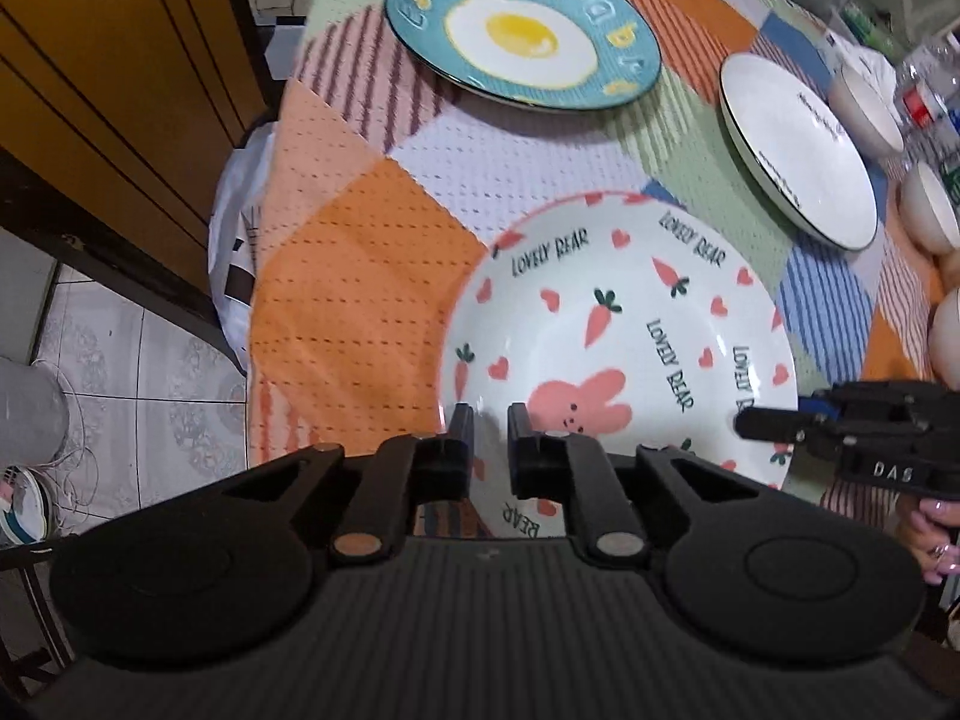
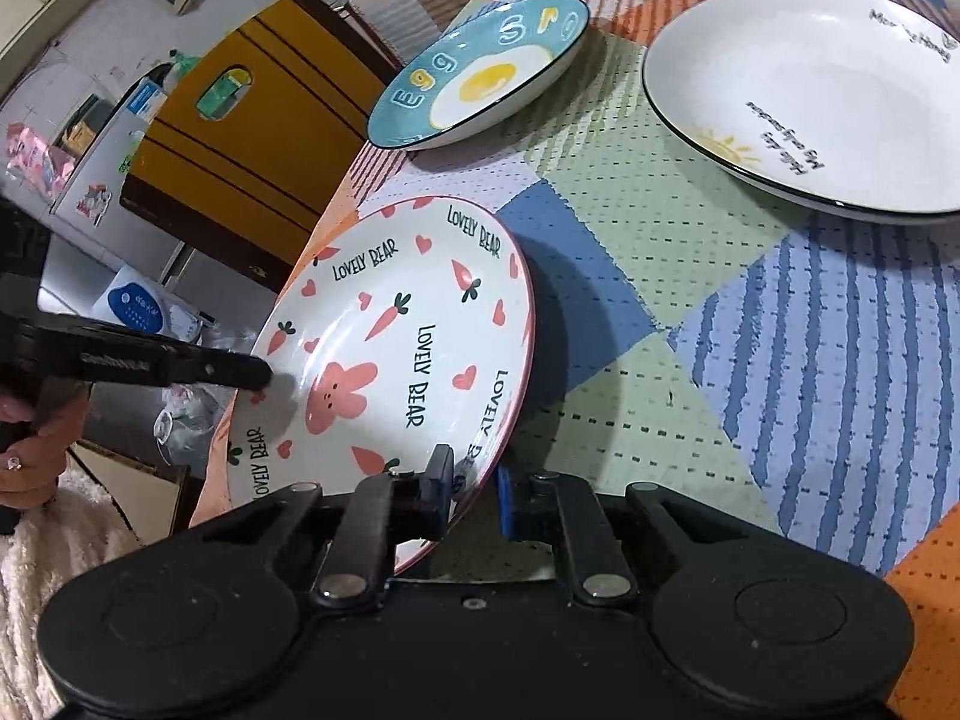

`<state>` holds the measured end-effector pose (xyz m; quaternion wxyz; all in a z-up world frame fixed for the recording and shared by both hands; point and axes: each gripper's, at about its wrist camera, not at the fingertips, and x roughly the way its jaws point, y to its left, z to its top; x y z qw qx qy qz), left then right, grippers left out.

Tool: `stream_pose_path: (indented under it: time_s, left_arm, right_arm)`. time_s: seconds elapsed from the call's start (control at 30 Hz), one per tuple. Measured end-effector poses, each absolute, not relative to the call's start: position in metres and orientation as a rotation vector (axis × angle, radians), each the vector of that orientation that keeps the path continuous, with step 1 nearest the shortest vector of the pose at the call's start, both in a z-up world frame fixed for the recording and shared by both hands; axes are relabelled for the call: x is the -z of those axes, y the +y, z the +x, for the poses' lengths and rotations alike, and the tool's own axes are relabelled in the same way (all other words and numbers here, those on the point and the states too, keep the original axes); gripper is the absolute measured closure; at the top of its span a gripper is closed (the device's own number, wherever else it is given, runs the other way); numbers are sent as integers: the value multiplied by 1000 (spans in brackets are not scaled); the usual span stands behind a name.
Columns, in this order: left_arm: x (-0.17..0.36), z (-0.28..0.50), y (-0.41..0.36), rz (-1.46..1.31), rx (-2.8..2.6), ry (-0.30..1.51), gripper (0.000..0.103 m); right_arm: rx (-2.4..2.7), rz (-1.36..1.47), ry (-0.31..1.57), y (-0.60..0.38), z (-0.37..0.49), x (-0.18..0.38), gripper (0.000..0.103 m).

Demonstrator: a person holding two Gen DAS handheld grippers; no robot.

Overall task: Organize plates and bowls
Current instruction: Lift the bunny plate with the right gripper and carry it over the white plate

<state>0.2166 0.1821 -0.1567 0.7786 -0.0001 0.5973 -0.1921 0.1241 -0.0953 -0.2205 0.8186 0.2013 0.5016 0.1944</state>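
bear plate (image 1: 600, 348): on table (image 1: 372, 276), near edge, at 6 o'clock in left view; left rim by table's left edge; in right view tilted, right rim off the cloth
egg plate (image 1: 522, 30): 12 o'clock of bear plate, far side, well apart
white plate (image 1: 798, 150): 2 o'clock of bear plate, right of egg plate, apart from both
bowls (image 1: 930, 210): 3 o'clock of white plate, at table's right edge, just beside it
L gripper (image 1: 490, 432): on bear plate's near-left rim, 7 o'clock
R gripper (image 2: 474, 480): on bear plate's right rim, 4 o'clock in left view; rim btwn its fingers
floor (image 1: 120, 360): below table, 9 o'clock
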Motion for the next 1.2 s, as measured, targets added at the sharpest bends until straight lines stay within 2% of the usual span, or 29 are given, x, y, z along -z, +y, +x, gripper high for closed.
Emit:
stream_pose_path:
  time_s: [0.17, 0.23, 0.33, 0.37, 0.53, 0.57, 0.6, 0.63, 0.8, 0.87, 0.9, 0.93, 1.07, 1.1, 1.2]
  left_arm:
    - [158, 222, 184, -42, 402, 1304, 90]
    - [155, 221, 185, -38, 403, 1289, 86]
    - [149, 221, 189, -37, 371, 1247, 52]
    - [147, 221, 189, -27, 371, 1232, 52]
    - [156, 231, 176, 62, 411, 1274, 52]
    - [160, 234, 173, 90, 417, 1293, 55]
    - [164, 235, 171, 112, 422, 1315, 56]
    - [168, 236, 170, 131, 423, 1337, 57]
    - [181, 235, 182, 73, 460, 1344, 79]
    - [185, 230, 185, 10, 468, 1346, 83]
    - [185, 227, 184, 8, 459, 1333, 83]
    - [185, 225, 184, 4, 441, 1330, 83]
    - [184, 218, 181, -14, 392, 1304, 81]
    - [184, 217, 180, -15, 387, 1298, 81]
    - [183, 215, 180, -26, 370, 1311, 81]
  right_arm:
    - [-410, 388, 1062, -94, 121, 215, 80]
    - [-414, 383, 1054, -97, 121, 214, 80]
    - [-422, 397, 1049, -99, 120, 215, 80]
    - [-422, 403, 1047, -100, 120, 215, 80]
    - [-426, 400, 1033, -100, 119, 217, 79]
    - [-419, 389, 1023, -99, 119, 216, 79]
    - [-401, 366, 1003, -98, 119, 215, 75]
    - [-381, 334, 984, -96, 119, 214, 66]
    - [-414, 264, 970, -95, 123, 212, 63]
    - [-453, 305, 980, -97, 124, 215, 63]
    - [-473, 334, 989, -98, 124, 217, 65]
    - [-495, 366, 1005, -98, 126, 219, 73]
    - [-474, 392, 1005, -97, 130, 222, 78]
    - [-465, 415, 1008, -99, 132, 223, 86]
    - [-449, 466, 1033, -104, 138, 225, 87]
